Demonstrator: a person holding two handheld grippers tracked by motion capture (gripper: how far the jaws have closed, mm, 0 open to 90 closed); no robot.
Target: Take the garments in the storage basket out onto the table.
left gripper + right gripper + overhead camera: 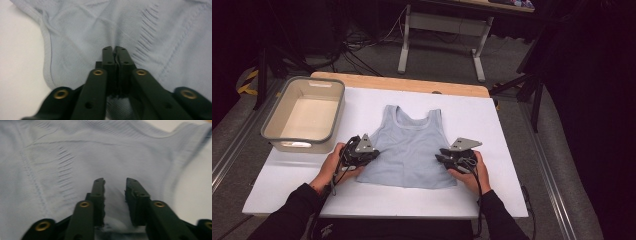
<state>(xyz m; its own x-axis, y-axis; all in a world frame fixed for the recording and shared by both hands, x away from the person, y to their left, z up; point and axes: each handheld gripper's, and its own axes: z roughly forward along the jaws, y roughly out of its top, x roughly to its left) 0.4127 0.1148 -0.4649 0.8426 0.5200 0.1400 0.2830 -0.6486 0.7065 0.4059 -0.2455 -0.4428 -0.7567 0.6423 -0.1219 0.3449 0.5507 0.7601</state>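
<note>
The light, limp blue tank top point(408, 145) lies flat mid-table, its side edges at 9 and 3 o'clock the best holds, where the left gripper point(114, 53) has pinched a fold and the right gripper point(115, 187) straddles cloth, jaws parted.

Bright table, dark surroundings, soft blur

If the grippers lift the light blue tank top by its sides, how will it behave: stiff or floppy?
Probably floppy: the tank top is thin ribbed knit lying flat on the white table, with soft wrinkles near the left gripper. It likely sags in the middle when raised. It seems light, and may slip unless the right gripper, jaws apart, closes.
</note>
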